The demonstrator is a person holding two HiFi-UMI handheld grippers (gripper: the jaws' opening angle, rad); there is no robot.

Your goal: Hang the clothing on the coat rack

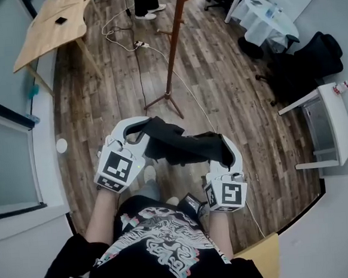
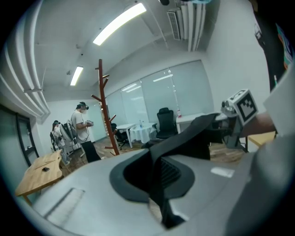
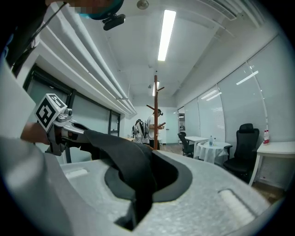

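A black garment (image 1: 180, 142) hangs stretched between my two grippers, in front of the person's body. My left gripper (image 1: 142, 133) is shut on its left end, and the cloth (image 2: 184, 140) runs out from between its jaws. My right gripper (image 1: 228, 152) is shut on the right end, where the black fabric (image 3: 124, 156) is pinched between the jaws. The brown wooden coat rack (image 1: 174, 42) stands on the wood floor ahead, its pole (image 2: 107, 110) upright with bare pegs, a couple of steps away. The rack (image 3: 156, 110) also shows in the right gripper view.
A wooden table (image 1: 51, 25) stands at the far left and a white table (image 1: 329, 123) at the right. A black office chair (image 1: 306, 62) and a cloth-covered round table (image 1: 263, 17) are at the far right. Cables (image 1: 127, 40) trail on the floor. A person (image 2: 82, 126) stands near the rack.
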